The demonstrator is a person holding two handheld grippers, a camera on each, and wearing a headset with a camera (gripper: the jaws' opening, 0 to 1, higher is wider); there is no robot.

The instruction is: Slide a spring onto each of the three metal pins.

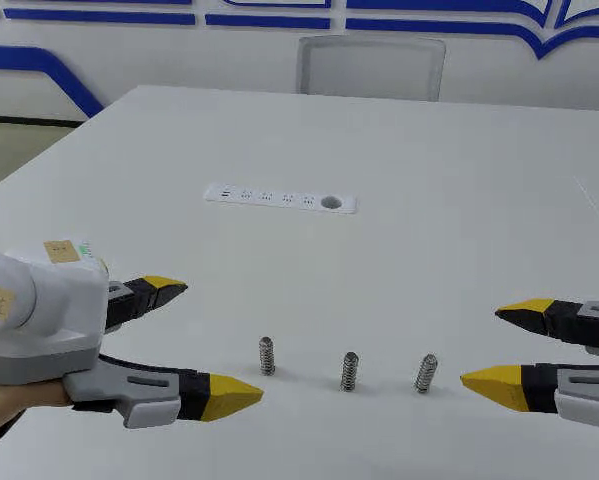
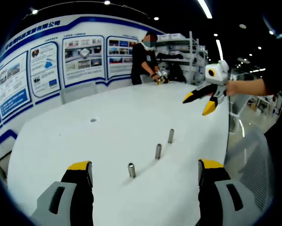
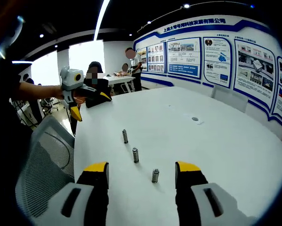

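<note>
First, head view: three upright coils stand in a row on the white table (image 1: 459,180), the left spring (image 1: 267,356), middle spring (image 1: 350,371) and right spring (image 1: 426,373). Each stands unaided, so I judge it is sleeved over a pin hidden inside. My left tongs (image 1: 219,340) and right tongs (image 1: 482,346) flank the row, jaws spread and holding nothing. I read this as standing clear of work that looks complete. A power strip (image 1: 279,198) lies well beyond.

Next, left gripper view: the row recedes between my parted jaws toward the right tongs (image 2: 199,100), also agape and apart from the row. Blur hides the coils here.

Last, right gripper view: coil ridges show on the nearest post, the right spring (image 3: 155,175). The left tongs (image 3: 92,106) hover open past the far end of the row.
</note>
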